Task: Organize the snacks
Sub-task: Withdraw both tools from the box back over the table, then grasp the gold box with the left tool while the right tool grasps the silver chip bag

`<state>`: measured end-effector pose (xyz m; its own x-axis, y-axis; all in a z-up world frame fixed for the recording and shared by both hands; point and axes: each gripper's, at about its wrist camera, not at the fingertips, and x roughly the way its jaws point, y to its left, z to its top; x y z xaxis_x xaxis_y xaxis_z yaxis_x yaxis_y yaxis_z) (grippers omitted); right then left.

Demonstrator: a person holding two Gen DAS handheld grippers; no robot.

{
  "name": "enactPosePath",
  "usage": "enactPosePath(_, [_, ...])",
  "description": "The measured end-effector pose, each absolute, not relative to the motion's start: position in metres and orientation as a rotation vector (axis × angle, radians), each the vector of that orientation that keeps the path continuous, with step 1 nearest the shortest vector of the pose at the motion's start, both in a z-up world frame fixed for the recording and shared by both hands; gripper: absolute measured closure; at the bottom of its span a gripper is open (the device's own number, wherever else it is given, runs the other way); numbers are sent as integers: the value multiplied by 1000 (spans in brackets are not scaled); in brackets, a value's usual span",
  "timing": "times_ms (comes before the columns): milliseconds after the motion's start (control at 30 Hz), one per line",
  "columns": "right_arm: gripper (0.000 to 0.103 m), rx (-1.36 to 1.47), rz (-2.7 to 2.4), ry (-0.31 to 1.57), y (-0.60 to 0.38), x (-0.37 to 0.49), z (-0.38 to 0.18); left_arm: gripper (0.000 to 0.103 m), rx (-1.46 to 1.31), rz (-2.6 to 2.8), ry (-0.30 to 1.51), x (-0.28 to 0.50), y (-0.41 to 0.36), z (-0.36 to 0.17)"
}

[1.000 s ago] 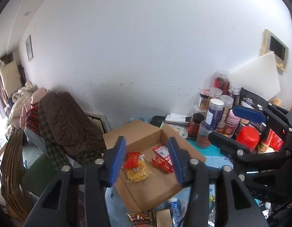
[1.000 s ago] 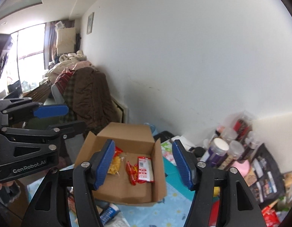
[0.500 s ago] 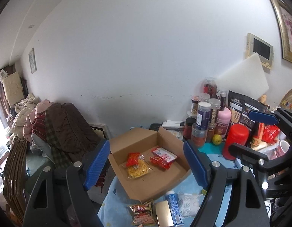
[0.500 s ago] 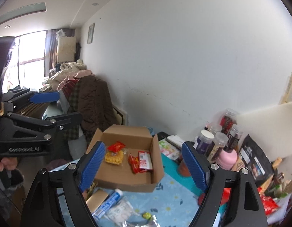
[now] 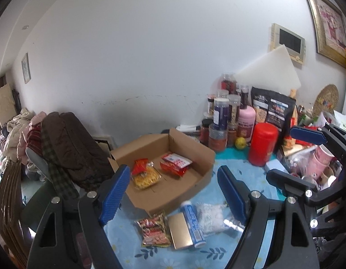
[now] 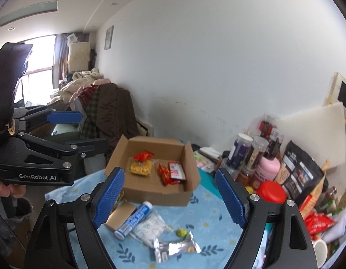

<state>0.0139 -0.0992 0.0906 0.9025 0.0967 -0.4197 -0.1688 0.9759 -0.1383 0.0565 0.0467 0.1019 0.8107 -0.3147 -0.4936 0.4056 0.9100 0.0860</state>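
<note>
An open cardboard box sits on the blue flowered cloth. Inside it lie a yellow snack bag and red packets. On the cloth in front of the box lie a red snack packet, a tan carton, a blue-white tube, a white packet and a silver foil wrapper. My left gripper and my right gripper hover above these loose snacks, both open and holding nothing.
Jars, a pink bottle, a red canister and a black pouch crowd the back right under a white foam board. Cups and wrappers fill the right edge. A chair piled with coats stands left of the table.
Both grippers drew back from above the box and opened wider. The loose snacks in front of the box have come into view.
</note>
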Motion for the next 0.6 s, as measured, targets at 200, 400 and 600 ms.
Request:
enactPosePath(200, [19,-121,141,471,-101,-1,59,23,180,-408,542,46,50,78])
enactPosePath(400, [19,-86,139,524,-103,-11,29,23,169,-416,605,42,52,50])
enactPosePath(600, [19,-62,147,603,-99,-14,-7,23,130,-449,684,39,52,17])
